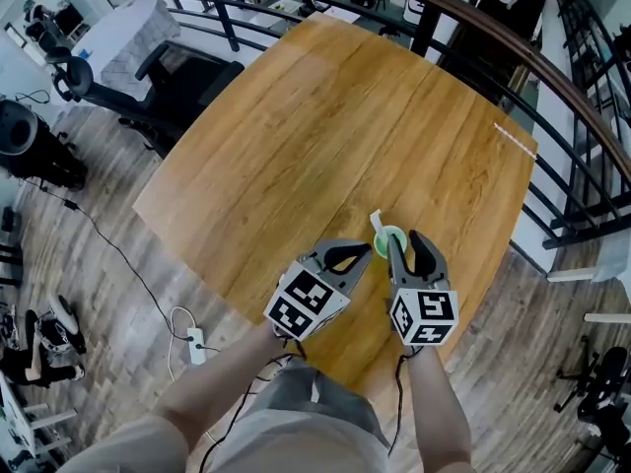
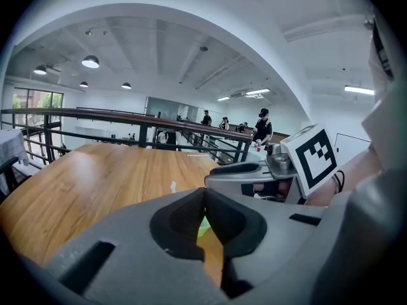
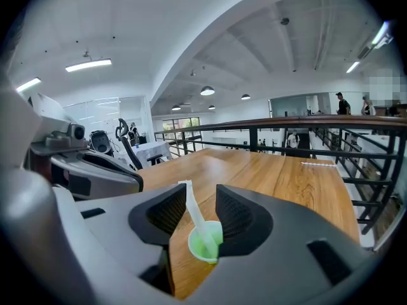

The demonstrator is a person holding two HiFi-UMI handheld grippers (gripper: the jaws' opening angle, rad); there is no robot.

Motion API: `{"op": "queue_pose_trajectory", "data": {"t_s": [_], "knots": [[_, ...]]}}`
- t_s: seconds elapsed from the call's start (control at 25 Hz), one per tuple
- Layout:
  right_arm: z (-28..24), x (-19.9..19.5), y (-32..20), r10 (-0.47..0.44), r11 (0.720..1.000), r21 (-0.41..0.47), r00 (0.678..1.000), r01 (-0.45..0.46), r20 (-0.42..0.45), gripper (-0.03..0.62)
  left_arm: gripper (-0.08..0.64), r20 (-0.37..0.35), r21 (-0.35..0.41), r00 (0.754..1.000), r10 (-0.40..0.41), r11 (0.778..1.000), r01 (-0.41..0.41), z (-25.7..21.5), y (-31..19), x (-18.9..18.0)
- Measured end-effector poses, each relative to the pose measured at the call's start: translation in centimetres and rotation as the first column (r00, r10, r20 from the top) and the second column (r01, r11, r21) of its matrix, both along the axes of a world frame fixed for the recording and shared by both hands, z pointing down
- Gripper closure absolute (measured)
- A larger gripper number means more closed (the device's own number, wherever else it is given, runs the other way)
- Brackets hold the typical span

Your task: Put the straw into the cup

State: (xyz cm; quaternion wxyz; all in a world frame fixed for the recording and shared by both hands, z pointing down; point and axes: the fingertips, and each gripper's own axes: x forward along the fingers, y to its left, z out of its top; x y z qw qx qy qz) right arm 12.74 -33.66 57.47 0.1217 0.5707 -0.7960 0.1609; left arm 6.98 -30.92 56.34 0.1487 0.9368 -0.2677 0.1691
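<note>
Apparently your job is all but finished: the straw (image 1: 378, 223) stands in the green cup (image 1: 390, 237), its free end leaning toward 11 o'clock over the rim. The cup sits on the wooden table (image 1: 296, 136) toward its 5 o'clock edge, close to you. Your right gripper (image 3: 194, 211) has its jaws apart on either side of the straw, and neither pad seems to press it, so I judge it released. Your left gripper (image 2: 205, 192) has its jaws closed tip to tip on nothing, at 9 o'clock of the cup. What is left, by my reading, is only to draw both grippers clear without tipping the cup.
</note>
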Motion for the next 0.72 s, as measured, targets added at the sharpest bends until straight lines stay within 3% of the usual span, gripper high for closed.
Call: {"op": "queue_pose_trajectory", "data": {"t_s": [0.32,0.72], "knots": [[-6.6,-0.7,1.9,-0.017,0.993,0.117,1.000,0.018,-0.005,0.449,0.546,-0.002,0.098,1.000,-0.012,0.995,0.012,-6.5,1.8,-1.2],[-16.9,-1.8,5.3,-0.039,0.958,0.284,0.999,0.035,0.006,0.515,0.546,-0.083,0.271,0.996,-0.023,0.962,0.045,-16.7,4.2,-3.1]]}}
